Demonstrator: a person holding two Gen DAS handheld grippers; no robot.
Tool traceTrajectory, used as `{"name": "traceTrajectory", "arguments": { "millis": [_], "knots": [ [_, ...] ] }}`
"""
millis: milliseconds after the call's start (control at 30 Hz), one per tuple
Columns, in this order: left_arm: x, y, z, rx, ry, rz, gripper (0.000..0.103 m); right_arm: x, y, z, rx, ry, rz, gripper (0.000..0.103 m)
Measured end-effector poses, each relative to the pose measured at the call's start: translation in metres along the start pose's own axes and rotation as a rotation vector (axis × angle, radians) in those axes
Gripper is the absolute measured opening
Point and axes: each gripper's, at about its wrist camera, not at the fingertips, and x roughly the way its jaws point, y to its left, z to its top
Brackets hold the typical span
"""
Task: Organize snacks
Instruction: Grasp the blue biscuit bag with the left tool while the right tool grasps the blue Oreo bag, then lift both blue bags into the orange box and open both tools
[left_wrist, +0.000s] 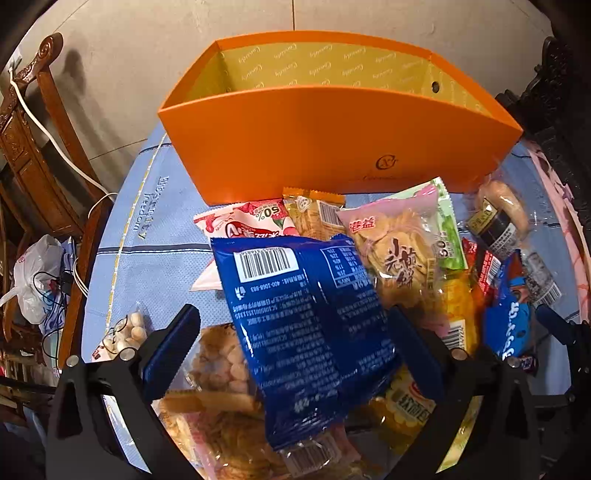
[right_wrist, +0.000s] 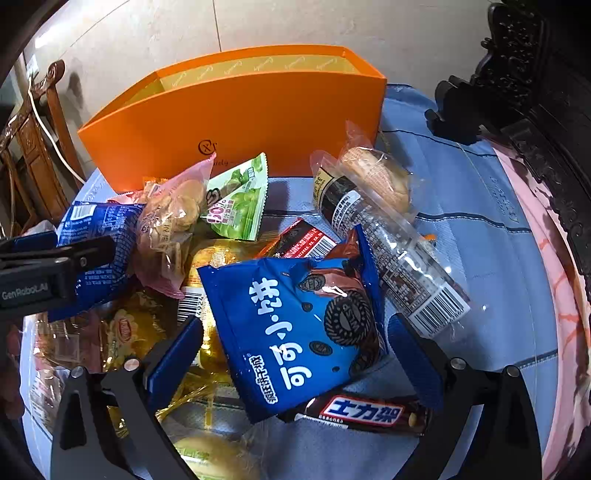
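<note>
An open orange box (left_wrist: 332, 140) stands at the far side of a blue cloth; it also shows in the right wrist view (right_wrist: 236, 118). A heap of snack packets lies in front of it. My left gripper (left_wrist: 295, 332) is open, its fingers either side of a dark blue packet (left_wrist: 306, 317) lying barcode up. My right gripper (right_wrist: 295, 347) is open around a blue cookie packet (right_wrist: 295, 328). A Snickers bar (right_wrist: 362, 411) lies just below that. The left gripper (right_wrist: 55, 266) appears in the right wrist view beside the dark blue packet (right_wrist: 99, 251).
A pink biscuit bag (left_wrist: 399, 243), a green packet (right_wrist: 240, 203), a clear bread pack (right_wrist: 373, 206) and yellow cake packs (right_wrist: 207, 266) lie in the heap. A carved wooden chair (left_wrist: 33, 122) stands at left. Dark carved furniture (right_wrist: 524, 74) is at right.
</note>
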Motion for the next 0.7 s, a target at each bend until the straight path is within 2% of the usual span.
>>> {"name": "traceTrajectory", "arguments": {
  "millis": [167, 233, 300, 400, 533, 700],
  "knots": [
    [0.013, -0.008, 0.004, 0.015, 0.033, -0.019, 0.096, 0.008, 0.001, 0.000, -0.004, 0.004, 0.013, 0.100],
    [0.018, -0.008, 0.004, 0.015, 0.051, -0.033, 0.086, 0.010, 0.000, 0.003, -0.001, 0.004, 0.023, 0.100],
    [0.023, -0.009, 0.007, 0.012, 0.069, -0.049, 0.084, 0.012, -0.003, 0.004, 0.016, 0.012, 0.041, 0.100],
    [0.025, -0.011, 0.008, 0.017, 0.067, -0.039, 0.083, 0.015, -0.010, 0.004, 0.055, 0.030, 0.080, 0.100],
    [0.029, -0.008, 0.011, 0.012, 0.065, -0.066, 0.075, 0.017, -0.014, 0.005, 0.067, 0.047, 0.100, 0.100],
    [0.030, -0.006, 0.011, 0.007, 0.067, -0.090, 0.070, 0.015, -0.017, 0.008, 0.049, 0.056, 0.105, 0.084]
  ]
}}
